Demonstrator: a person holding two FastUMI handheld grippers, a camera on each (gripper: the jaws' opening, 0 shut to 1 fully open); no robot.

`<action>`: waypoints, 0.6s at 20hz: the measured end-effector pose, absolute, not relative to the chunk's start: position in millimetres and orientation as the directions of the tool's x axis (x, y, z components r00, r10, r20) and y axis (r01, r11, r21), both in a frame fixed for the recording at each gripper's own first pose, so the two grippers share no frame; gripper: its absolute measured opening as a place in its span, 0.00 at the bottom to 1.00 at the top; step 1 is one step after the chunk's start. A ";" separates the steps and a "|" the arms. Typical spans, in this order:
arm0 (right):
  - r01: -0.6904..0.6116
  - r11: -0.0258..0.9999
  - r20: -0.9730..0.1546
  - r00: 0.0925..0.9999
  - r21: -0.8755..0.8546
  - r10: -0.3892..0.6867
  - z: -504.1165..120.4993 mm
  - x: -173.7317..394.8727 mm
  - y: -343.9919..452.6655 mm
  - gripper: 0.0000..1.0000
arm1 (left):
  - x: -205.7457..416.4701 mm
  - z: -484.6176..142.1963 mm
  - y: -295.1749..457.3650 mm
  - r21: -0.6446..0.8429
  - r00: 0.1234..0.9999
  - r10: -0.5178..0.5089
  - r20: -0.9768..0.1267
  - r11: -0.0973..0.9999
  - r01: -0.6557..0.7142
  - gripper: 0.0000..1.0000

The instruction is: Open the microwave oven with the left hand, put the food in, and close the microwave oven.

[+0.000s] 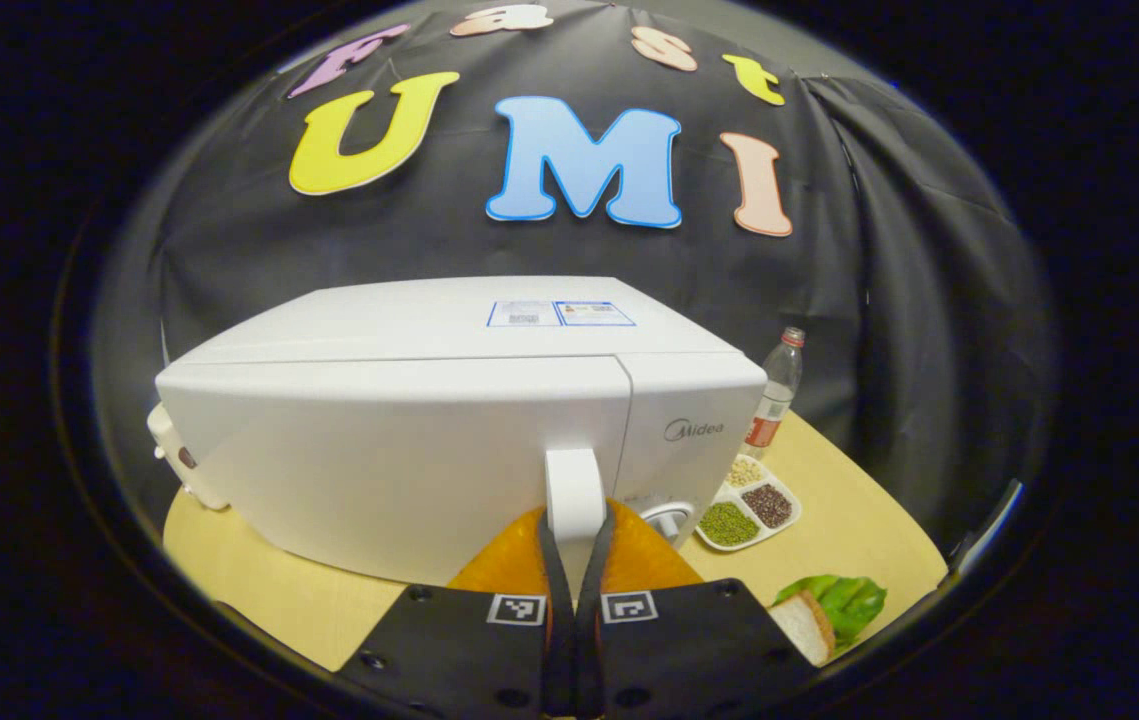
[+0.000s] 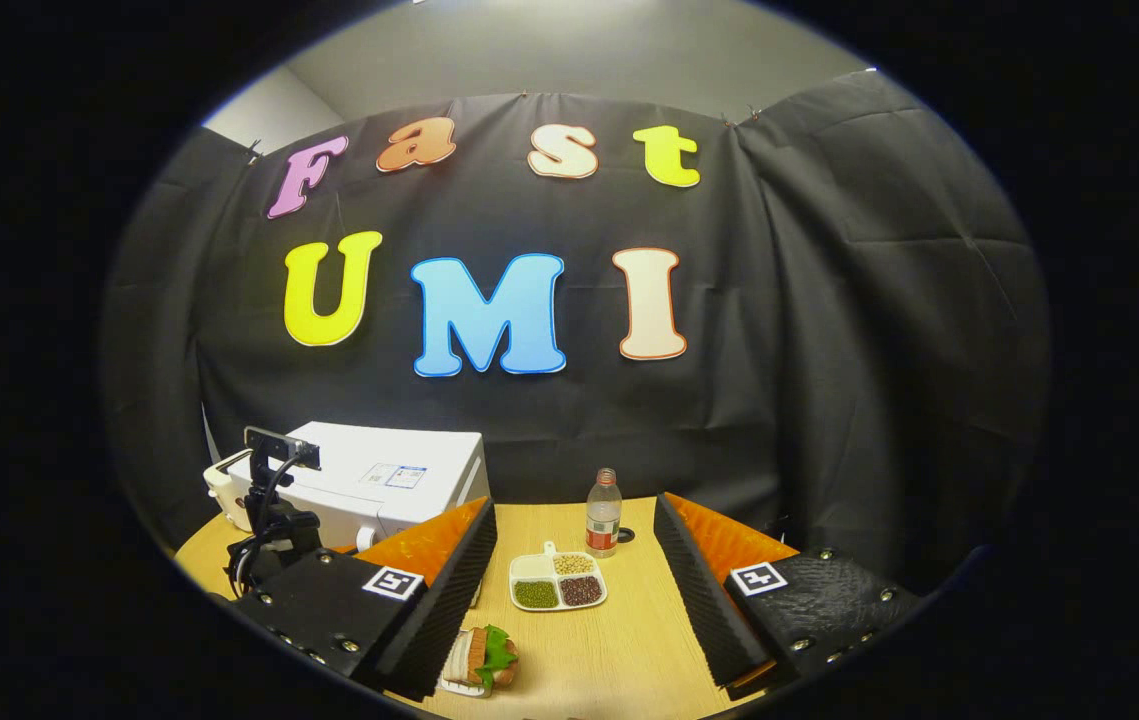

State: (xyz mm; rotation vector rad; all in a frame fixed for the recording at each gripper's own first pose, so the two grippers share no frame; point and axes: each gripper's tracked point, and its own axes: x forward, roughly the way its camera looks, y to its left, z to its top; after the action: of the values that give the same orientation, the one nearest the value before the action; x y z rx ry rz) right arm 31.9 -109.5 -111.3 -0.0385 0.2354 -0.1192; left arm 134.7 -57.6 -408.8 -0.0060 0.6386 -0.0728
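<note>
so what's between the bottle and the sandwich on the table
In the right gripper view, the divided dish of beans and grains lies between the bottle and the sandwich; bare table surrounds it.

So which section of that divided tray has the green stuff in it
The front-left section of the divided tray, nearest the right gripper: it holds green beans. The one beside it holds dark reddish ones, the back one pale ones.

White microwave (image 1: 409,450), tan table (image 2: 619,640), green lettuce (image 1: 844,600).
</note>
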 end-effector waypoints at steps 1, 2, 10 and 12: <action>0.116 0.992 -0.234 0.964 -0.051 -0.125 -113.1 30.4 -109.9 0.95 | 135.5 -408.7 -58.1 -0.031 0.799 -0.071 -0.597 0.997 0.065 0.06; 0.118 0.992 -0.236 0.964 -0.051 -0.126 -113.7 29.0 -109.7 0.96 | 134.0 -408.9 -58.1 -0.029 0.797 -0.073 -0.600 0.997 0.069 0.06; 0.117 0.993 -0.245 0.962 -0.011 -0.117 -118.7 19.4 -93.1 0.96 | 49.2 -392.0 -44.5 -0.053 0.770 -0.167 -0.616 0.984 0.171 0.06; 0.100 0.995 -0.245 0.965 0.008 -0.095 -117.6 19.2 -79.3 0.96 | 29.0 -387.0 -37.1 -0.043 0.756 -0.184 -0.628 0.979 0.202 0.06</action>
State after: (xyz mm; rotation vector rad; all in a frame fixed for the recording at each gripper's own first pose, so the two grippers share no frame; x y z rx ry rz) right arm 19.2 -79.3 -117.6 0.0202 0.2468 -0.0987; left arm 29.0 -37.1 -387.0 0.0276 0.6817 -0.2100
